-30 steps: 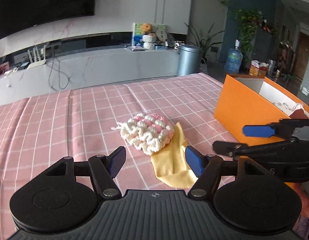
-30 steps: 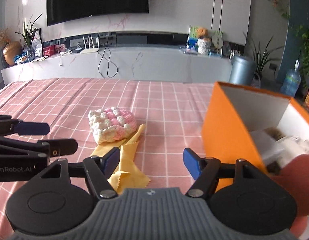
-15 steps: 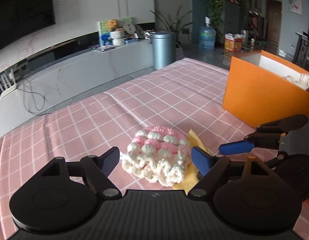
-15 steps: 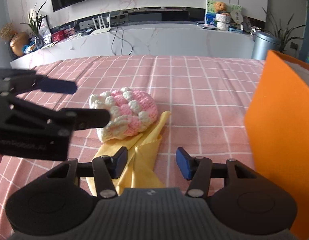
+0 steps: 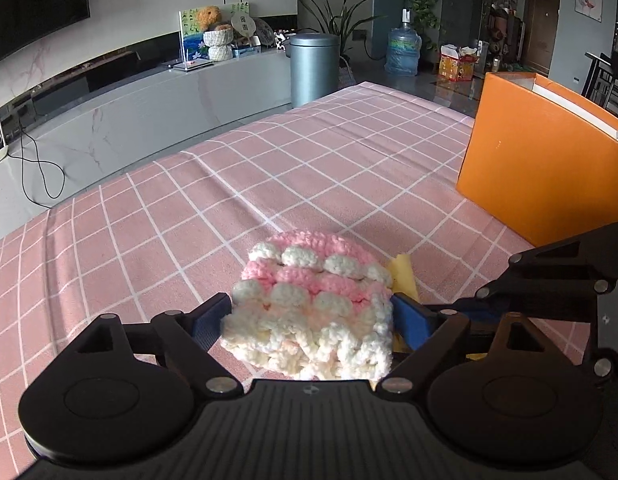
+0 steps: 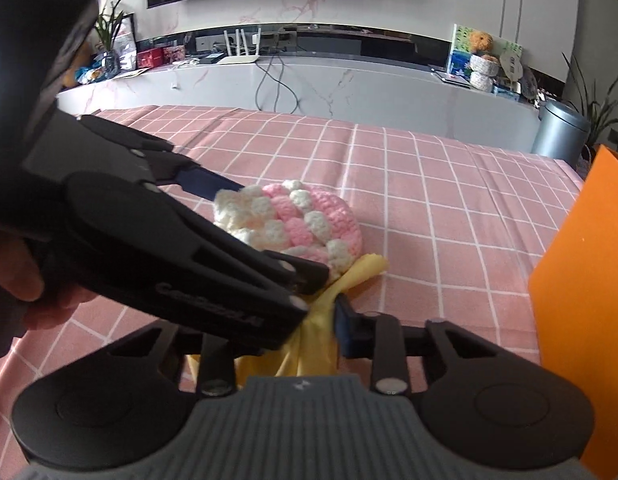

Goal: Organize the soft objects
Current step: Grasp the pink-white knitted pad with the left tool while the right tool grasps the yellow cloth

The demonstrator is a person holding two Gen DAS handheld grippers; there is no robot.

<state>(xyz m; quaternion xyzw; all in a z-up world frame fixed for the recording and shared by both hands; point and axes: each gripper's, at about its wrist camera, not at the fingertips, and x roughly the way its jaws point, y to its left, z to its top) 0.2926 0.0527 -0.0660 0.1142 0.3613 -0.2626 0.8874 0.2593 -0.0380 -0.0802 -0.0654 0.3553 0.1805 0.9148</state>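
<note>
A pink-and-white crocheted piece (image 5: 313, 304) lies on the pink checked tablecloth, partly on a yellow cloth (image 5: 403, 274). My left gripper (image 5: 311, 320) has its blue pads against both sides of the crocheted piece and grips it. In the right wrist view the crocheted piece (image 6: 297, 224) shows beyond the left gripper's body (image 6: 157, 240). My right gripper (image 6: 317, 320) is closed on the bunched yellow cloth (image 6: 309, 344); its left finger is hidden behind the left gripper.
An open orange box (image 5: 549, 160) stands at the right on the table; its wall also shows in the right wrist view (image 6: 589, 320). A grey bin (image 5: 314, 68) and a low white cabinet stand beyond the table's far edge.
Both grippers moved forward and closed: the left on the crocheted piece, the right on the yellow cloth, which is now bunched up.
</note>
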